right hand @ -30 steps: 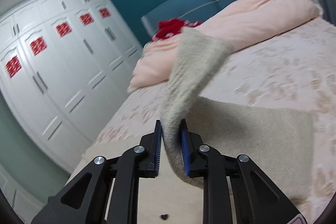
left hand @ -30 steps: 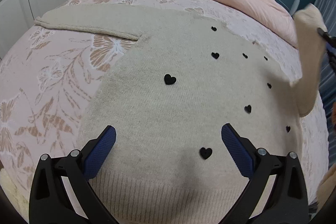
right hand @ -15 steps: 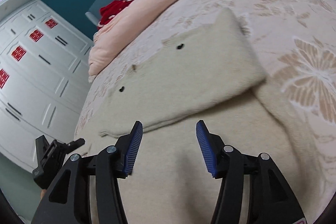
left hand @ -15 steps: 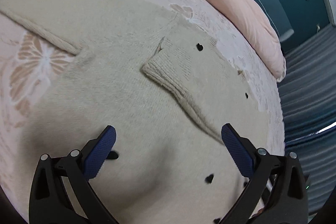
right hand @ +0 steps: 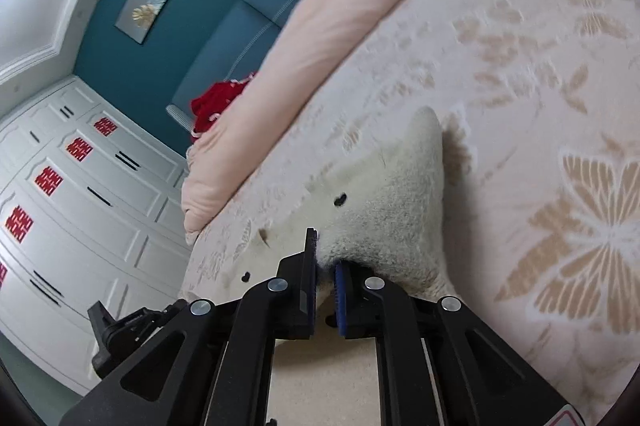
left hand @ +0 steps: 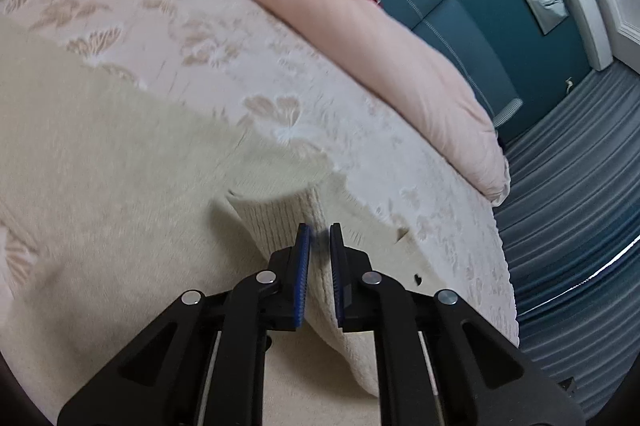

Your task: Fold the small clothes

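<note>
Cream sweater (left hand: 120, 194) lies flat on the bed (left hand: 320, 98); your left gripper (left hand: 319, 238) has just clamped its folded sleeve cuff, your right gripper (right hand: 325, 258) its shoulder. Lift both evenly, keeping the fold edge straight.

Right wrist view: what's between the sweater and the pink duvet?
Only bare floral bedspread lies between the cream sweater and the pink duvet; nothing else sits on that strip. The left wrist view shows the same.
</note>
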A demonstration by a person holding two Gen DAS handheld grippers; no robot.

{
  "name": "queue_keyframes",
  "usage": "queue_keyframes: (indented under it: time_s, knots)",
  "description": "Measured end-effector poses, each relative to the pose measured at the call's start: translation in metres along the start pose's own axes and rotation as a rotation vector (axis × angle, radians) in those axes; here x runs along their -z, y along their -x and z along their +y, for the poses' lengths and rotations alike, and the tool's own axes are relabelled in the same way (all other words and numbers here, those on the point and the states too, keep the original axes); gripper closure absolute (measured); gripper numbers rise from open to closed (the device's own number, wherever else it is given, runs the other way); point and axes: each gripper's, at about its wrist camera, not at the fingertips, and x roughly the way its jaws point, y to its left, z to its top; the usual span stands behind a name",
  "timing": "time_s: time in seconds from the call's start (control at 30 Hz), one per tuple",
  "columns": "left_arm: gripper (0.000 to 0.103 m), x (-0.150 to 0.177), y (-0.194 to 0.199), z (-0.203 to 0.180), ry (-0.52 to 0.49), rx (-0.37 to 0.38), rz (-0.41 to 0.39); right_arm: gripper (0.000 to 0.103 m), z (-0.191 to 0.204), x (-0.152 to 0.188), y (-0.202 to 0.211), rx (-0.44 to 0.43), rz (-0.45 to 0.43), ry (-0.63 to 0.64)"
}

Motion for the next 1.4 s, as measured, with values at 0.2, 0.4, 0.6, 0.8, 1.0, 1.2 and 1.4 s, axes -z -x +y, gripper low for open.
queue_keyframes:
  time_s: [0.2, 0.4, 0.6, 0.8, 1.0, 1.2, 1.4]
  knots:
    - [0.094, 0.042, -0.033, 0.064, 0.05, -0.177, 0.141, 0.094, -0.048, 0.026, -0.023, 0.262, 0.205, 0.042]
    - [0.09, 0.052, -0.023, 0.069, 0.008, -0.131, 0.091, 0.086, -0.004, 0.023, 0.035, 0.357, 0.089, 0.225]
    - [0.01, 0.049, 0.007, 0.058, 0.197, -0.01, 0.034, 0.086, 0.01, 0.014, -0.022, 0.388, 0.18, 0.315]
    - [0.021, 0.051, -0.035, 0.041, 0.115, -0.194, 0.14, 0.086, 0.006, 0.03, -0.056, 0.378, 0.233, 0.298]
    - [0.031, 0.034, 0.014, 0.059, 0.068, -0.127, 0.054, 0.083, 0.025, 0.047, -0.048, 0.42, 0.241, 0.344]
    - [0.012, -0.042, 0.105, 0.181, 0.165, -0.367, -0.12, 0.082, 0.057, 0.119, -0.027, 0.336, 0.294, 0.451]
    - [0.011, -0.115, 0.174, 0.321, 0.372, -0.614, -0.262, 0.07, 0.057, 0.156, -0.024, 0.327, 0.274, 0.464]
